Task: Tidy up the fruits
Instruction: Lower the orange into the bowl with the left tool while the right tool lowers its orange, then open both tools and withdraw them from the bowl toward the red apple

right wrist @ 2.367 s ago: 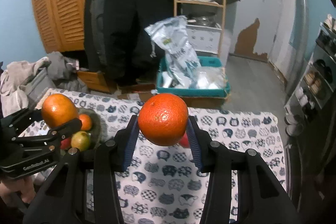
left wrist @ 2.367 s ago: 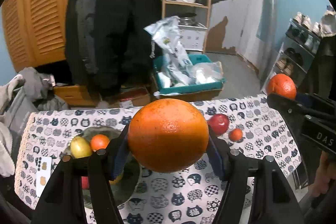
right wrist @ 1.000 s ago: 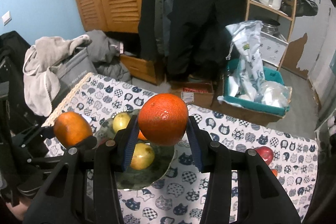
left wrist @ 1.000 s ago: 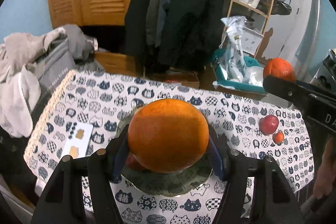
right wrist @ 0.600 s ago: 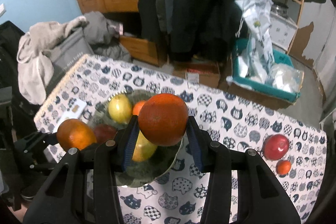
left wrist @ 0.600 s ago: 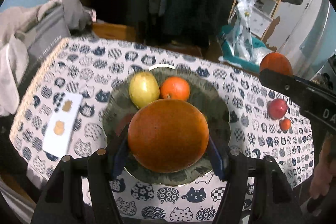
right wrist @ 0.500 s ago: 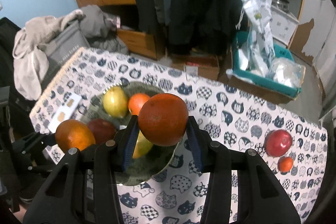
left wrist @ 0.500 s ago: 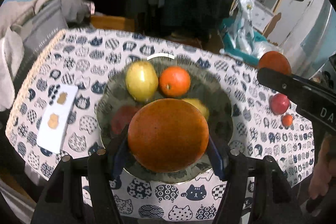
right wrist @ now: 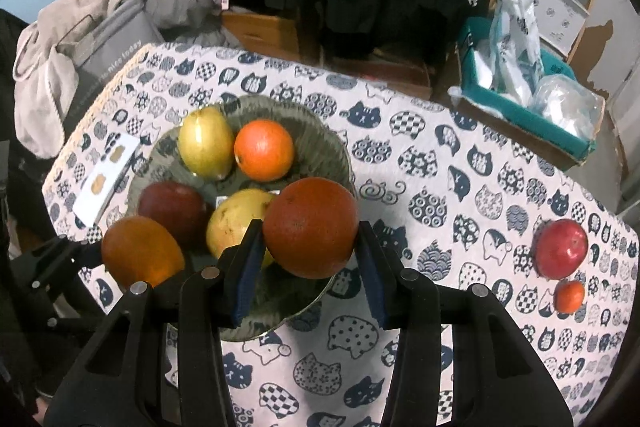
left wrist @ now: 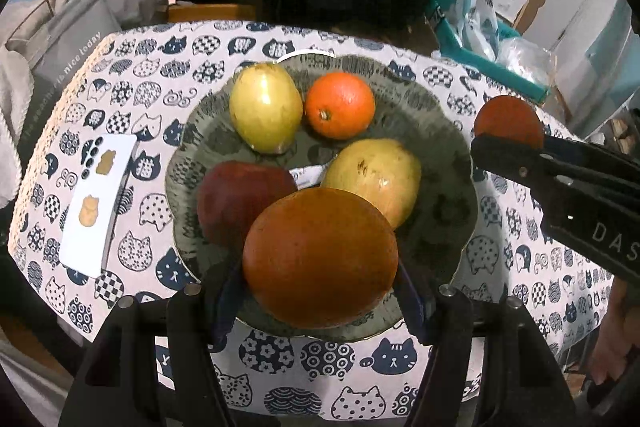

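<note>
My left gripper (left wrist: pixel 320 289) is shut on a large orange (left wrist: pixel 320 251) that hangs over the near side of a dark patterned plate (left wrist: pixel 444 211). On the plate lie a yellow-green pear (left wrist: pixel 266 107), a small orange (left wrist: pixel 340 105), a red apple (left wrist: pixel 236 199) and a second yellow pear (left wrist: pixel 376 175). My right gripper (right wrist: pixel 310 247) is shut on another orange (right wrist: pixel 311 227), above the plate's right rim (right wrist: pixel 320 131). A red apple (right wrist: pixel 561 247) and a small tangerine (right wrist: pixel 569 295) lie on the cloth far to the right.
A white card (left wrist: pixel 98 203) lies left of the plate on the cat-print tablecloth (right wrist: pixel 460 187). A grey bag with clothes (left wrist: pixel 60 39) stands off the table's left edge. Beyond the far edge are a teal crate of plastic bags (right wrist: pixel 528 99) and dark coats.
Both grippers have come down toward the plate with their oranges and tilted further downward. The plate and its fruit now fill more of both views.
</note>
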A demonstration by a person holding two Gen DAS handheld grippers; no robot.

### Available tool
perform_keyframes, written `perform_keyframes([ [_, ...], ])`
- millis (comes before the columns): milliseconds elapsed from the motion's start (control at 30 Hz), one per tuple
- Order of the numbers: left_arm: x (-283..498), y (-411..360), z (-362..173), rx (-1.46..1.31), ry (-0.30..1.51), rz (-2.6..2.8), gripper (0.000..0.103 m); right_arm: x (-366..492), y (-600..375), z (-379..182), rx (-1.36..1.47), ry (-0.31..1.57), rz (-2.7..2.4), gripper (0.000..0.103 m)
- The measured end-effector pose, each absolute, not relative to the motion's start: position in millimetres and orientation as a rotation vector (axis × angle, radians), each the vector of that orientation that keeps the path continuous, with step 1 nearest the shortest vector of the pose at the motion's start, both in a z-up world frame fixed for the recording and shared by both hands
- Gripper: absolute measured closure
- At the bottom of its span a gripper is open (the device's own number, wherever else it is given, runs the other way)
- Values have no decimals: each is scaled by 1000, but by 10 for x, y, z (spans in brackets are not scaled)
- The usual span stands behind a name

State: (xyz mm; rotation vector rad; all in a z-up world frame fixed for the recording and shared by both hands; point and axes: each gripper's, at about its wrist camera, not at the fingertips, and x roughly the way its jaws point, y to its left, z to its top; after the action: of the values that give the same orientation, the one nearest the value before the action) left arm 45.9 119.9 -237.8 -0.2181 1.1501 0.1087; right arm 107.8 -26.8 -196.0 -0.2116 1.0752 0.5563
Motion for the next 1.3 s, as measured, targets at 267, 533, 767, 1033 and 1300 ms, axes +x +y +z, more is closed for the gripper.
perform_keyframes([
  [267,488,1169,-2556,-234,1232,103,35,1127,-285,-2126,-193,1132,561,58],
  [533,469,1136,-2555,-212,1241,104,15,1143,-252,-2206,-194,1157,574,58],
  [767,473,1190,-2462,-215,1217,118,14,1178,-238,-2273,-180,1181,582,58],
  [1033,454,1308,-2330,-247,1170,146,14,1210,-241,-2246,-174,1174,585,48],
  [1300,439,1349,-2175,-257,1122,155,14,1255,-336,-1999,-128,1116,568,44],
])
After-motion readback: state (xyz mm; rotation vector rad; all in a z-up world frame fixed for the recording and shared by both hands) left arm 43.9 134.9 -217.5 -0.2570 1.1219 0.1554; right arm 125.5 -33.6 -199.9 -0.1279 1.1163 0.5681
